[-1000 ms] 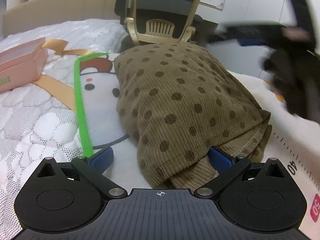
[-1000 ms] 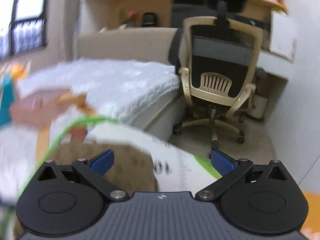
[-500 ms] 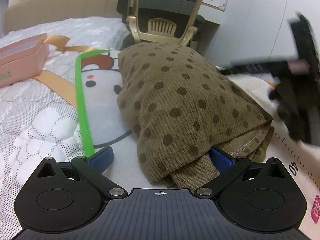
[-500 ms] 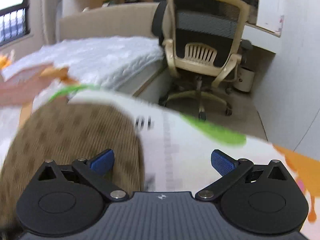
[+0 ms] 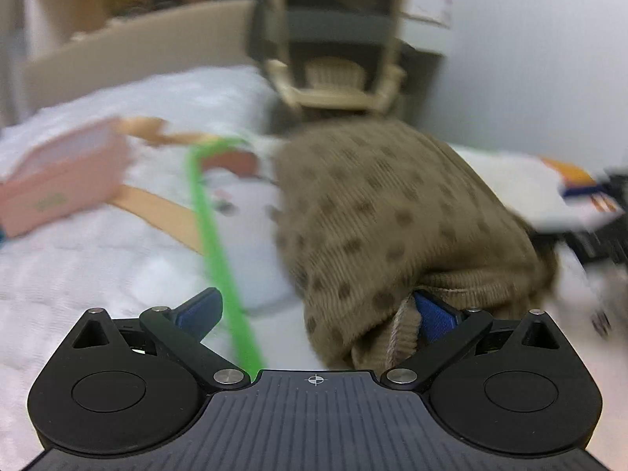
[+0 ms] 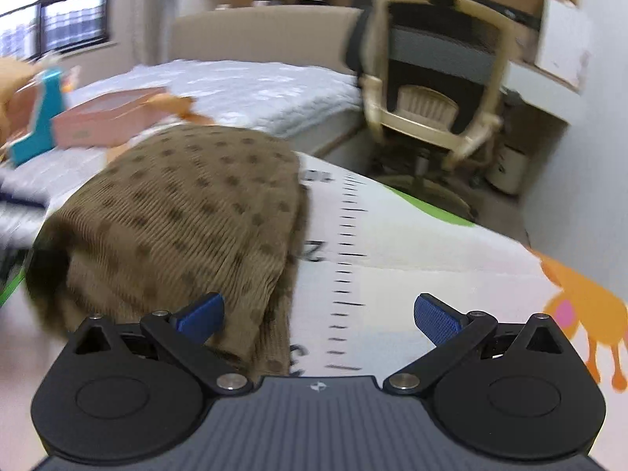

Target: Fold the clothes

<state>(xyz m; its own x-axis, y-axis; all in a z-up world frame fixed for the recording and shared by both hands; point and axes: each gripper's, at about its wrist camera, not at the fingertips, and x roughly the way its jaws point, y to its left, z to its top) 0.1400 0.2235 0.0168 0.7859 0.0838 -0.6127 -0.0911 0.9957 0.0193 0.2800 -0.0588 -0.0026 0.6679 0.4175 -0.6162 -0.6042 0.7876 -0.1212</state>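
The fingers of the left gripper [image 5: 316,312] stand wide apart and hold nothing. Its right finger [image 5: 433,316] is pushed into the near hem of the brown dotted garment [image 5: 392,212], touching the folded edge, while its left finger [image 5: 200,310] stands free over the printed mat [image 5: 251,243], just beside a green stripe [image 5: 214,235]. So the garment lies ahead and to the right of this gripper, not between its fingers.

The fingers of the right gripper [image 6: 318,314] are also spread open and empty. Here the left finger [image 6: 202,314] is at the near edge of the same garment [image 6: 188,212], and the right finger [image 6: 433,320] is over the bare mat with its ruler marks [image 6: 345,259]. From this gripper the garment lies ahead and to the left.

The garment is a folded bundle on the mat on the bed [image 6: 251,86], and its long axis runs away from both cameras, toward the office chair [image 6: 439,90]. It sits between the two grippers, and each one reaches only one near corner with its inner finger. In my judgement the left gripper is a little nearer, because its finger is already inside the hem. A pink box [image 5: 62,180] rests well apart, on the left.
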